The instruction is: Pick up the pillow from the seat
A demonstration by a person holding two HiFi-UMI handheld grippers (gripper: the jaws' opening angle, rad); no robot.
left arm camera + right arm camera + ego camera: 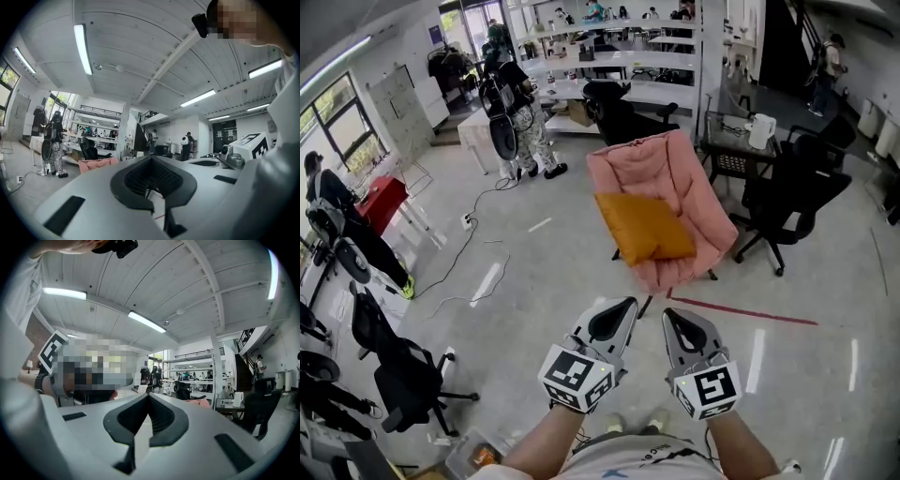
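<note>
Here we are, looking down over both tools held side by side above the pale grey floor (pixel 534 272). The left gripper (pixel 622 312) has its jaws clenched together with nothing between them, and its own view confirms it: the black ribbed pads meet at the tip, empty. The right gripper (pixel 677 321) matches it, jaws pressed tight on nothing, and its own view shows the pads closed edge to edge. Ahead of both tips, well apart from them, stands the pink padded folding chair (pixel 675 173), and there lies the orange square pillow (pixel 645 228), resting on the seat and leaning against the backrest, untouched. A thin red tape line (pixel 741 312) runs across the floor between the chair and the grippers. To the right of the pink chair sits a black office chair (pixel 787 202), with a white kettle (pixel 759 131) on the small dark table (pixel 727 155) behind it. Far back on the left, a person in patterned clothes (pixel 525 112) stands near the long white shelves (pixel 619 61).
</note>
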